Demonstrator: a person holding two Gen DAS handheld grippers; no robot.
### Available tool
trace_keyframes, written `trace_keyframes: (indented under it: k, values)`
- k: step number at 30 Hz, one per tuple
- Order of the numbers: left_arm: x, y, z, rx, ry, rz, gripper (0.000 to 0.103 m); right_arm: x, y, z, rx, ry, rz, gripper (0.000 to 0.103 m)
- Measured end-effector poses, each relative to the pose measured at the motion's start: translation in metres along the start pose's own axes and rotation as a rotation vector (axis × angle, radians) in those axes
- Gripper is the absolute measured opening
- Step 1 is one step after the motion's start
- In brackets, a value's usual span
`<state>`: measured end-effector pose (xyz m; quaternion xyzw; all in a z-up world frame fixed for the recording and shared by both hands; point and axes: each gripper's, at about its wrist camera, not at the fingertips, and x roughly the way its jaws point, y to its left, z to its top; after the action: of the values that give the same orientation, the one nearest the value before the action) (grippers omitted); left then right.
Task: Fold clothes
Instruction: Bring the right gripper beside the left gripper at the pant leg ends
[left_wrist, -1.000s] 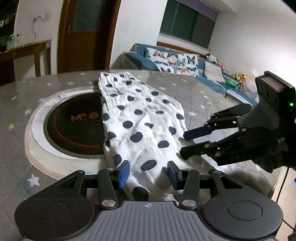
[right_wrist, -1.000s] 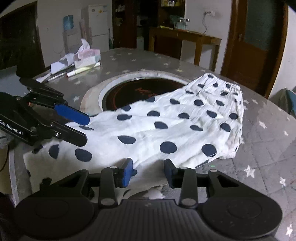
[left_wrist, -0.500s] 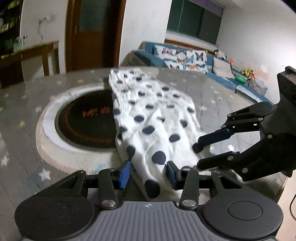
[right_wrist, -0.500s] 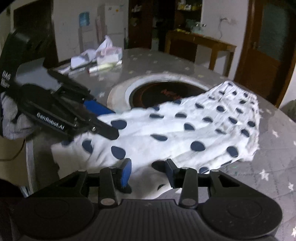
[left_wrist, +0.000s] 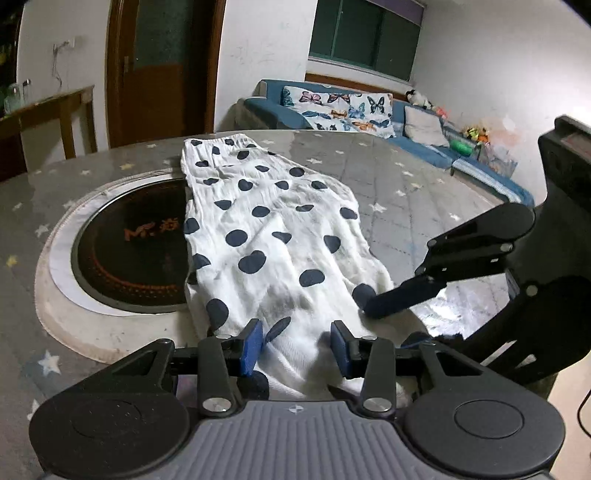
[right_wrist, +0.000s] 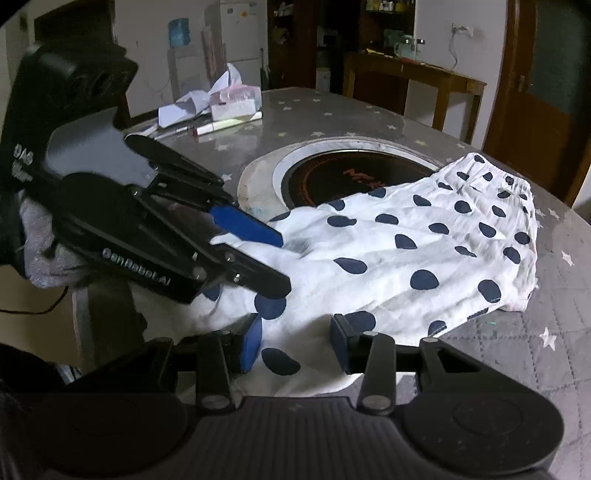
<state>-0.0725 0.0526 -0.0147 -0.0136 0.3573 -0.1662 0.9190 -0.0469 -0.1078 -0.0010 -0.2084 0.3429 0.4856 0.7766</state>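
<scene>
1. The polka-dot garment (left_wrist: 273, 236) lies spread lengthwise on the counter (left_wrist: 406, 192), running from the lower middle of the left wrist view up to the upper middle, its left edge overlapping the round black cooktop (left_wrist: 129, 251) set into the counter
2. It looks narrowed into a long strip, which may be a first lengthwise fold; I judge the crosswise folds are still left, so the task seems early to midway
3. The left gripper (left_wrist: 297, 341) sits at the near end of the cloth with its fingers (left_wrist: 251, 345) apart, cloth lying between them but not pinched: released
4. The right gripper (right_wrist: 295, 341) is at the same near end, just beside the left one; its fingers (right_wrist: 251, 339) also stand apart over the cloth, gripping nothing
5. Next likely step, as a guess: pinch both near corners and carry them toward the far waistband
6. Writing: "GenRobot.AI" on the left gripper's side in the right wrist view; orange lettering on the cooktop starts "Mr.", the rest unreadable
</scene>
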Motion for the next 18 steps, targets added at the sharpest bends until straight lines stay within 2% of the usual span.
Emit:
trace_keyframes:
  k: [5,13,18]
  values:
    - [0.002,-0.001,-0.001,-0.023,0.011,-0.039,0.042,-0.002,-0.001,0.001,-0.013,0.031,0.012,0.041]
    - [0.000,-0.015,-0.007,-0.056,0.038,-0.146,0.042,-0.020,-0.003,-0.009,-0.012,0.094,0.030,0.041]
    - [0.000,-0.032,-0.009,-0.022,0.062,-0.212,0.042,-0.035,-0.004,-0.021,0.029,0.122,0.032,0.041]
